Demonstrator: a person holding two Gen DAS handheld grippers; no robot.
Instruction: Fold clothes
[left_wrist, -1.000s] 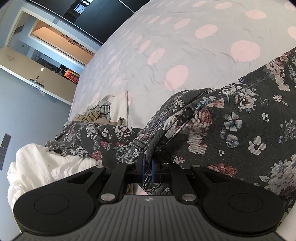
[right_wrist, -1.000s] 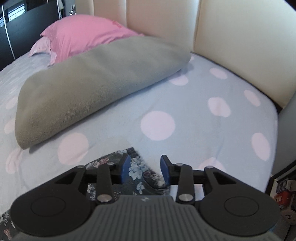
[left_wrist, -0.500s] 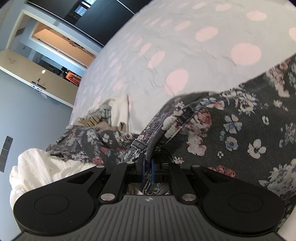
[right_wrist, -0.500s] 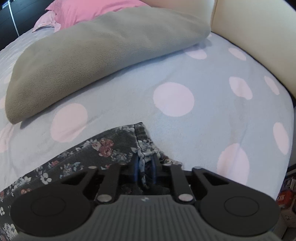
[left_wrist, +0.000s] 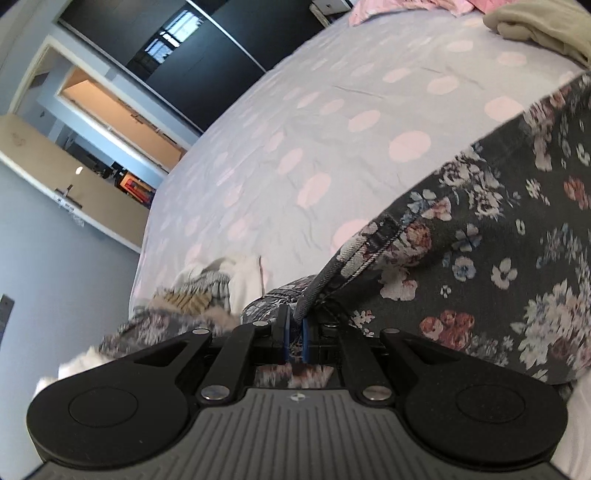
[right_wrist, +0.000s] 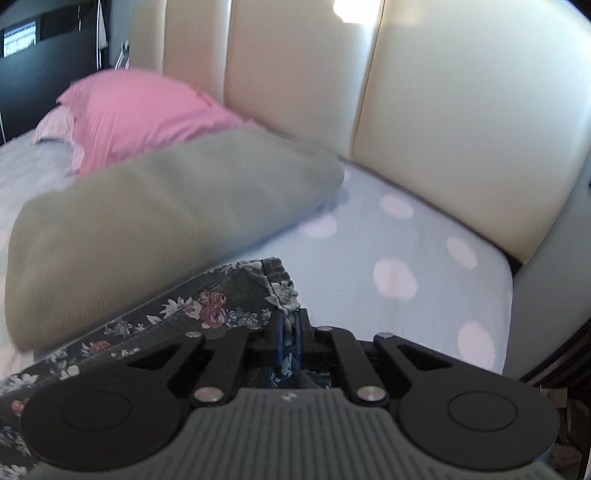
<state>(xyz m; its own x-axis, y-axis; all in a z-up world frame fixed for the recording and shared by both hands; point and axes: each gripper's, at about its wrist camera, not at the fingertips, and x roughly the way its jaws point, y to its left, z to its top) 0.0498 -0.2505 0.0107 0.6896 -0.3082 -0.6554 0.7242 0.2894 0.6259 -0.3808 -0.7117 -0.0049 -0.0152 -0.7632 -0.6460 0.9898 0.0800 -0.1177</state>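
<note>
Left wrist view showed the left claw (left_wrist: 294, 338) clamped on the floral garment's (left_wrist: 491, 236) waistband; its length stretched right toward the right claw (right_wrist: 289, 338), whose jaws had just closed on the far hem corner, above the bed (left_wrist: 295, 122).

Ahead of the left claw (left_wrist: 294, 334), the spotted bed sheet (left_wrist: 325, 122) lies open and flat toward the dark wardrobe (left_wrist: 207, 70). A heap of clothes (left_wrist: 199, 295) crowds the near left. The floral garment (left_wrist: 498, 251) fills the right side. Before the right claw (right_wrist: 288, 332), a bare strip of sheet (right_wrist: 406, 258) runs to the cream headboard (right_wrist: 461, 129); the grey pillow (right_wrist: 159, 221) and pink pillow (right_wrist: 140, 110) block the left.
</note>
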